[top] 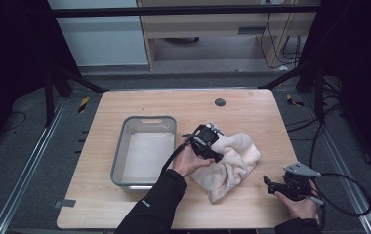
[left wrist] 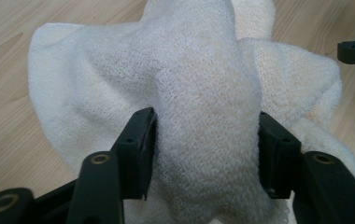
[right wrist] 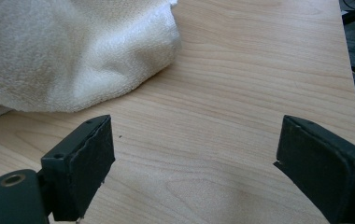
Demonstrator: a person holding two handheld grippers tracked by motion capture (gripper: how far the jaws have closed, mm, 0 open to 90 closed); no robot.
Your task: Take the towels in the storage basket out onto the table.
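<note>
High view is showing a cream towel (top: 230, 163) lying crumpled on the table (top: 252, 112), right of centre, its long axis running from about 1 o'clock down to 7 o'clock. The left gripper (top: 208, 141) is sitting at the towel's 10 o'clock edge, and in the left gripper view its jaws are pressing on either side of a raised fold of the towel (left wrist: 203, 93), clenching it. The right gripper (top: 278, 185) is resting at the towel's 4 o'clock, near but apart from it; in the right gripper view its jaws are standing wide apart over bare wood, with the towel (right wrist: 68, 51) lying toward 10 o'clock from them. So the left hand (top: 188, 161) is the nearer one and already has the cloth. A grey bin (top: 125, 146), looking empty, is standing just beside the left gripper at its 9 o'clock, close enough for a short carry. Open wood is lying at 12 o'clock and along the table's right edge.
</note>
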